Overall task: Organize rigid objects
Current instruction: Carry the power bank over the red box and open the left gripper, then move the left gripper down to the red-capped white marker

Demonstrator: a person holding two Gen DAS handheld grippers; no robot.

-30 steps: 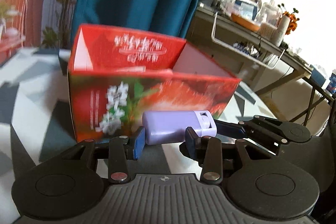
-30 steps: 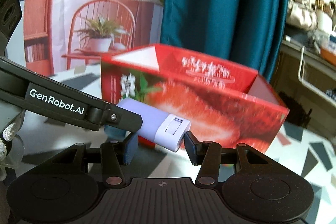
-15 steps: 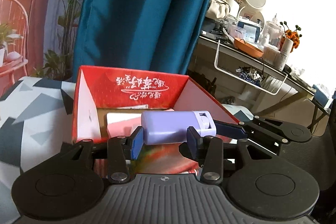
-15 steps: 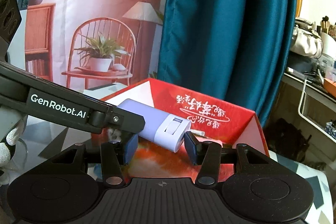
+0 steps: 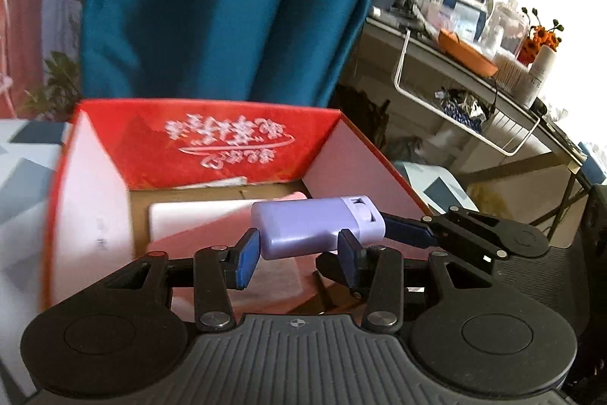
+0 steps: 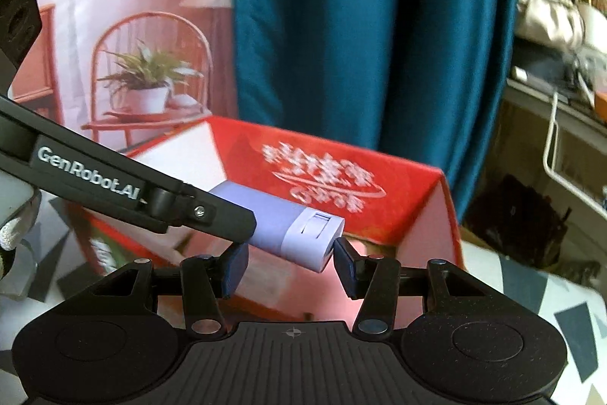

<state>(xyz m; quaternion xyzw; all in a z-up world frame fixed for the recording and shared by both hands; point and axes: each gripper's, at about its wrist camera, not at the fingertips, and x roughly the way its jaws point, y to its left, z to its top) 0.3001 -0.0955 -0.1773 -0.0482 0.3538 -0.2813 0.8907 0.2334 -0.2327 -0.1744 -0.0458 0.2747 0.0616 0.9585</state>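
Now the lilac plastic case point(image 5: 316, 228), smooth, rounded and rigid, hangs over the open red cardboard box point(image 5: 227, 143), not yet set down. The left tongs point(image 5: 299, 251) clamp its body and the right tongs point(image 6: 290, 262) clamp its lighter capped end. Inside, against the box's far wall, lie flat pink and white packets point(image 5: 197, 219); release remains.
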